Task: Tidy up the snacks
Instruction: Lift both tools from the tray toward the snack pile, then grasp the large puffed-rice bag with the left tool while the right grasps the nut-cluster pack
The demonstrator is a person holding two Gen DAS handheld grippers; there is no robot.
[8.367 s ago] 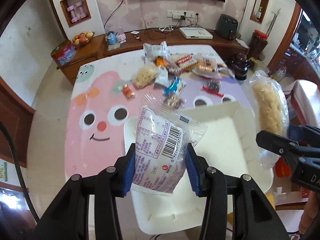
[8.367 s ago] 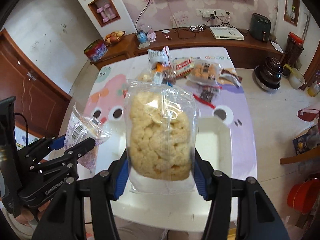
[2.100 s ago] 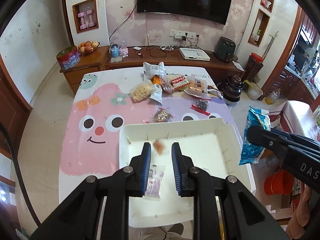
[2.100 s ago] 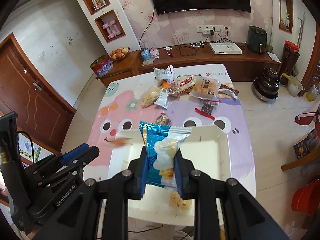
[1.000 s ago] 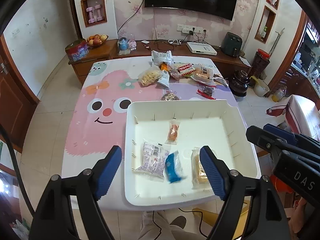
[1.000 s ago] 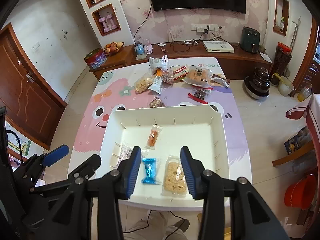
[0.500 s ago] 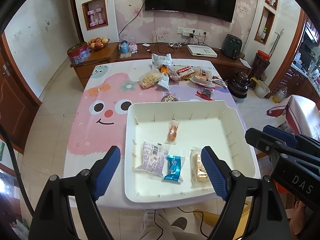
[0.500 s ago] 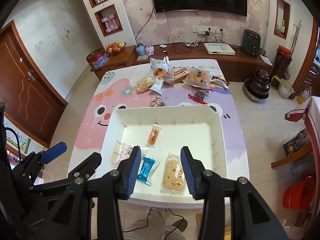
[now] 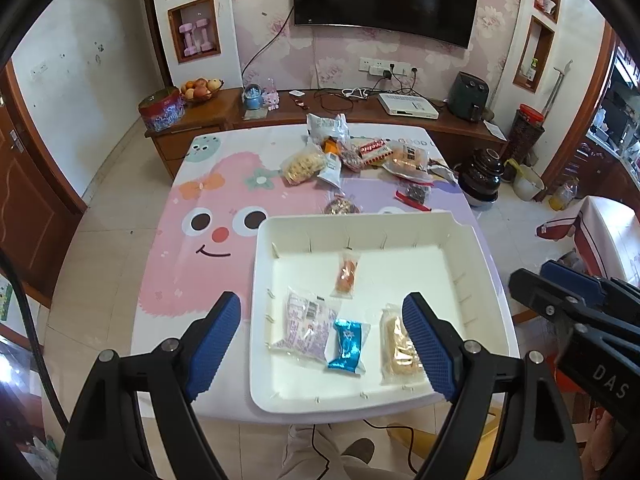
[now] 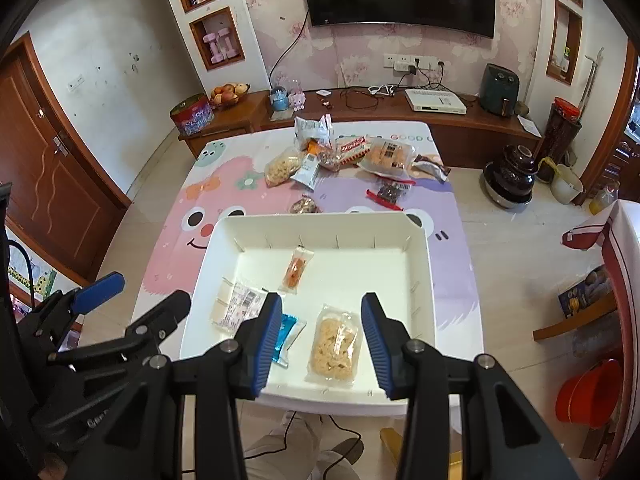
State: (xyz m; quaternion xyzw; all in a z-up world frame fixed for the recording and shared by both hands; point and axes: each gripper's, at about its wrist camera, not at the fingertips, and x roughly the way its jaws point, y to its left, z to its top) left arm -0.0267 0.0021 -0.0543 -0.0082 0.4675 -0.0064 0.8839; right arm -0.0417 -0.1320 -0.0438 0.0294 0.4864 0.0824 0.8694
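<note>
White tray [image 9: 472, 256], near table edge, holds: printed packet [image 9: 305, 322]; blue packet [image 9: 348, 345], half hidden behind a finger in the right view; orange stick [image 9: 346, 273]; puffed-rice bag [image 9: 398, 346], labels unreadable. Left gripper [image 9: 322, 334] spread wide, empty. Right gripper [image 10: 319, 330] parted, empty. Snack pile [image 9: 360, 158] sits far side.

Smooth white plastic tray [image 9: 476, 264], glossy blue foil packet [image 9: 347, 345], printed cloth tablecloth [image 9: 208, 200].

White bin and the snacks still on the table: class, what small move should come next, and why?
Probably reach an empty gripper, say the left gripper, over the white bin to the small snack packet behind its far wall. Both grippers are open and hold nothing, four packets already lie in the bin, and this one is nearest.
</note>
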